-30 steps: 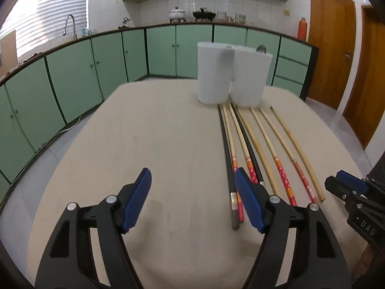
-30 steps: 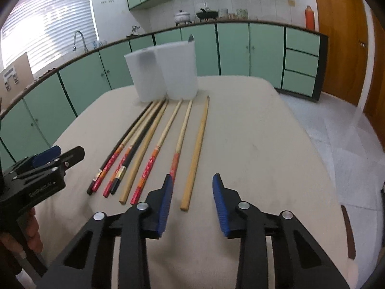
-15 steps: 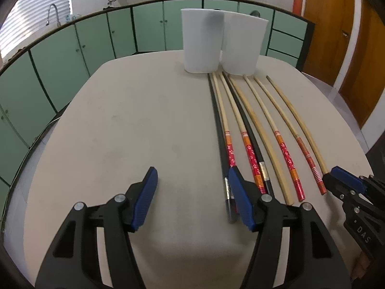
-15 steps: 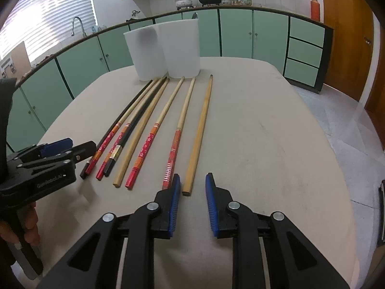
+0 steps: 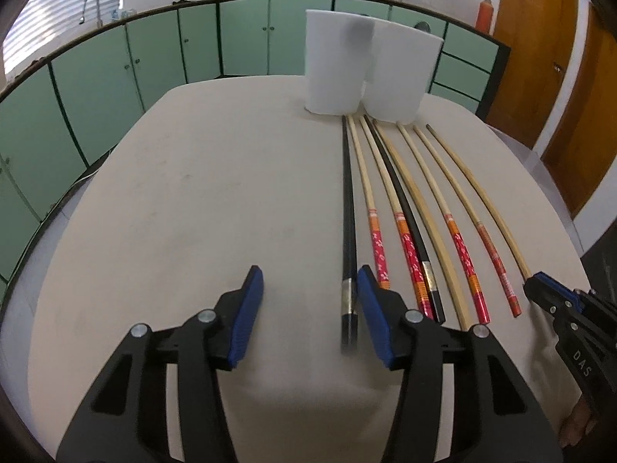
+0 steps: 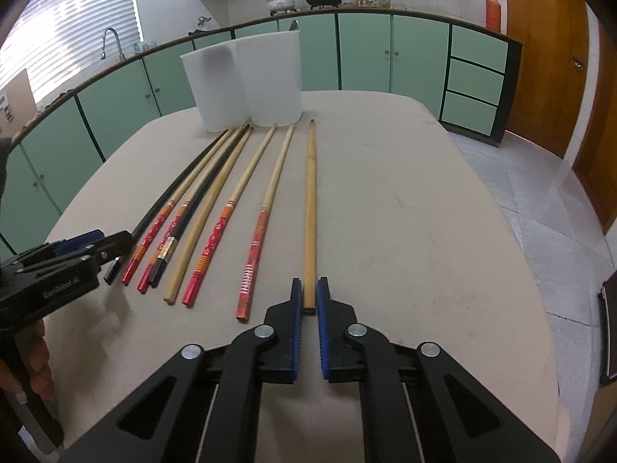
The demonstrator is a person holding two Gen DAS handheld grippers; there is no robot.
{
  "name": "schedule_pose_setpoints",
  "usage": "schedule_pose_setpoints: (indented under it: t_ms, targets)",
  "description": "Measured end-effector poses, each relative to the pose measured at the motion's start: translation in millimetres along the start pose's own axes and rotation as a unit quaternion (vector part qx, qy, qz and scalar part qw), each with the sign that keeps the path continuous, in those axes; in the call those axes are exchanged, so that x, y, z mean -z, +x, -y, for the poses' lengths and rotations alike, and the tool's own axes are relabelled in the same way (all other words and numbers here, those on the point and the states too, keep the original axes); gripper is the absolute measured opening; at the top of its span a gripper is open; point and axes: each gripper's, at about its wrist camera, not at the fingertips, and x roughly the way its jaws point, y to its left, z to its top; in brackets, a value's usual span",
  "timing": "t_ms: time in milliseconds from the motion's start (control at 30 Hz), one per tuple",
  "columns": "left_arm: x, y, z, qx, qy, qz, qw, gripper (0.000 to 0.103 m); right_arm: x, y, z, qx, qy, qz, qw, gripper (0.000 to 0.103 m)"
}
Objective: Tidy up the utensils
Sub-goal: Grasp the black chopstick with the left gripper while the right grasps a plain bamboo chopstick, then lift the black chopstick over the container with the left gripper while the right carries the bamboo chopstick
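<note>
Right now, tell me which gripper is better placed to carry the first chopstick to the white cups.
Right. The right gripper is shut on the plain wooden chopstick. The left gripper is closing, with the black chopstick between its jaws, not yet pinched.

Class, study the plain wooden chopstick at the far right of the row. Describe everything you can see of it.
The plain wooden chopstick is a long, slim, honey-brown stick without paint or bands. It lies flat on the beige table, outermost in the row, its far tip toward the white containers. The right claw is shut on its near end.
</note>
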Motion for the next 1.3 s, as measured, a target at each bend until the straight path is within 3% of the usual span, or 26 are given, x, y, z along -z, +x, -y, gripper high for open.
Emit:
schedule_pose_setpoints:
  t_ms: [167, 267, 367, 433, 467, 567, 967, 1300]
  targets:
    - [0.6, 1.8, 7.0, 0.000, 0.018, -0.005, 0.9998, 0.056, 0.2, 0.5, -0.2, 0.001, 0.000, -0.001, 1.000, 0.008]
    - [1.1, 2.5, 10.6, -0.005, 0.025, -0.007, 0.9997, 0.052, 0.2, 0.7, 0.6, -0.001, 0.001, -0.001, 1.000, 0.008]
    - [1.0, 1.9, 9.2, -0.005, 0.023, -0.005, 0.9997, 0.034, 0.1, 1.0, 1.5, -0.005, 0.006, 0.000, 1.000, 0.007]
    - [1.3, 0.4, 7.4, -0.003, 0.017, -0.002, 0.9998, 0.013, 0.3, 0.1, 2.0, -0.008, 0.010, 0.002, 1.000, 0.007]
    - [1.4, 0.2, 6.2, -0.001, 0.014, -0.002, 0.9999, 0.008, 0.7, -1.0, 2.5, -0.009, 0.011, 0.004, 1.000, 0.007]
    - [1.8, -1.9, 1.1, 0.010, -0.003, 0.003, 0.9999, 0.007, -0.4, -5.6, 3.7, -0.012, 0.017, 0.016, 1.000, 0.007]
    - [2.9, -23.9, 3.4, -0.007, 0.006, 0.035, 0.9993, 0.006, -17.1, -31.7, 5.4, -0.014, 0.016, 0.069, 0.997, 0.007]
    - [-22.5, -78.0, 6.3, -0.020, 0.028, 0.110, 0.9934, 0.006, -42.4, -63.0, 11.1, -0.020, 0.016, 0.122, 0.992, 0.007]
